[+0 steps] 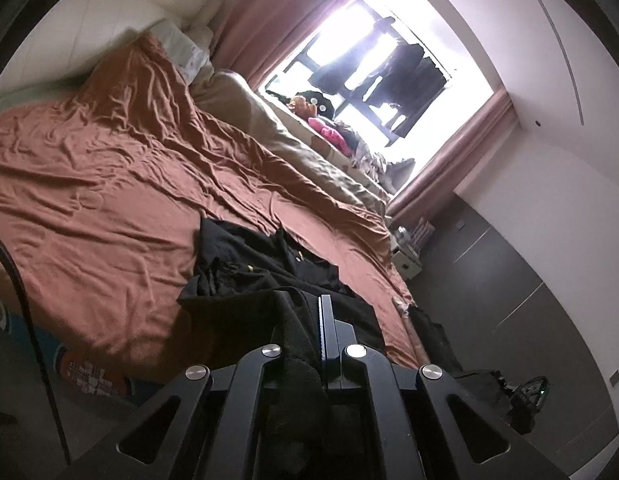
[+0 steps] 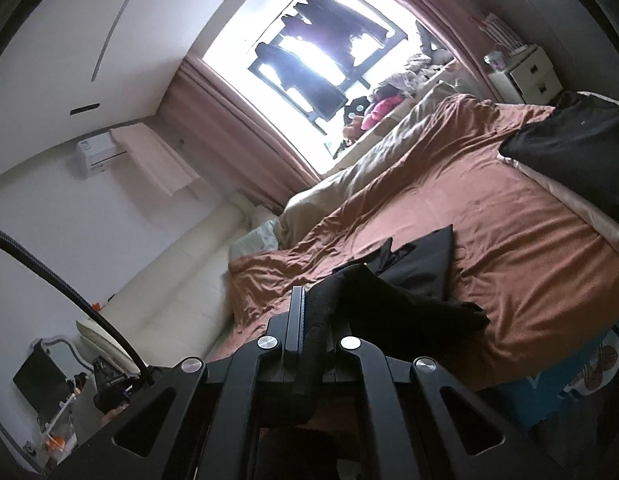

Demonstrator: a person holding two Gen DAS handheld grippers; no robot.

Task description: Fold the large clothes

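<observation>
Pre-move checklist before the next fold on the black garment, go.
1. Left gripper shut on garment: ok.
2. Right gripper shut on garment: ok.
3. Garment lies flat: not ok, bunched near the left gripper.
4. Bare bed sheet beyond the garment for the fold: ok.
5. Other dark clothes lie apart from the garment: ok.
6. Which edges or corners are held: cannot tell.
</observation>
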